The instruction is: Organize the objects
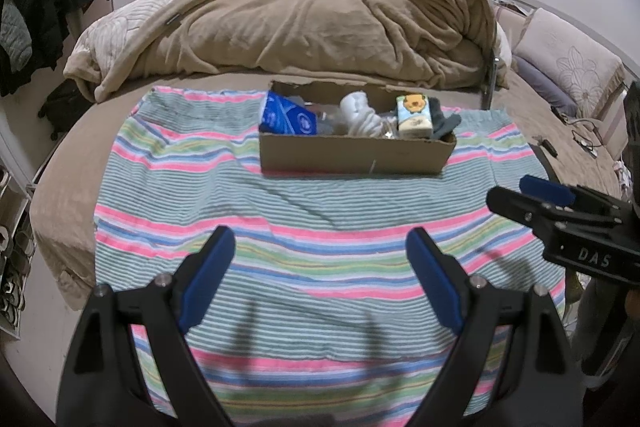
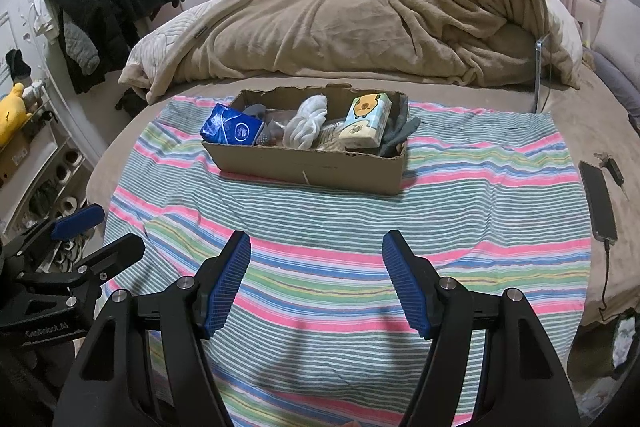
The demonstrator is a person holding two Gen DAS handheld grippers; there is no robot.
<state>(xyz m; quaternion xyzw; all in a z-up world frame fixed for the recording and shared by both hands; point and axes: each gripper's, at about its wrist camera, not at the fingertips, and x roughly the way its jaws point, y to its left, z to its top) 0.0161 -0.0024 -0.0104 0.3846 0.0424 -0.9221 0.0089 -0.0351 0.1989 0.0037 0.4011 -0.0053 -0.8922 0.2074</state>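
Observation:
A low cardboard box (image 1: pixel 352 153) (image 2: pixel 304 165) stands on a striped towel (image 1: pixel 304 227) (image 2: pixel 360 227) spread on the bed. In it lie a blue tissue pack (image 1: pixel 288 117) (image 2: pixel 232 131), a white rolled sock (image 1: pixel 360 115) (image 2: pixel 306 123), a tissue pack with a bear print (image 1: pixel 414 117) (image 2: pixel 366 123) and grey socks (image 1: pixel 444 123) (image 2: pixel 400 133). My left gripper (image 1: pixel 320 247) is open and empty above the towel, well short of the box. My right gripper (image 2: pixel 316 251) is open and empty too; it also shows at the right of the left wrist view (image 1: pixel 520 195).
A heaped tan blanket (image 1: pixel 320 15) (image 2: pixel 380 19) lies behind the box. A black phone on a cable (image 2: pixel 598 203) lies on the bed to the right of the towel. Dark clothes (image 2: pixel 104 3) hang at the left, above a shoe rack (image 2: pixel 48 179). Pillows (image 1: pixel 560 63) are at the right.

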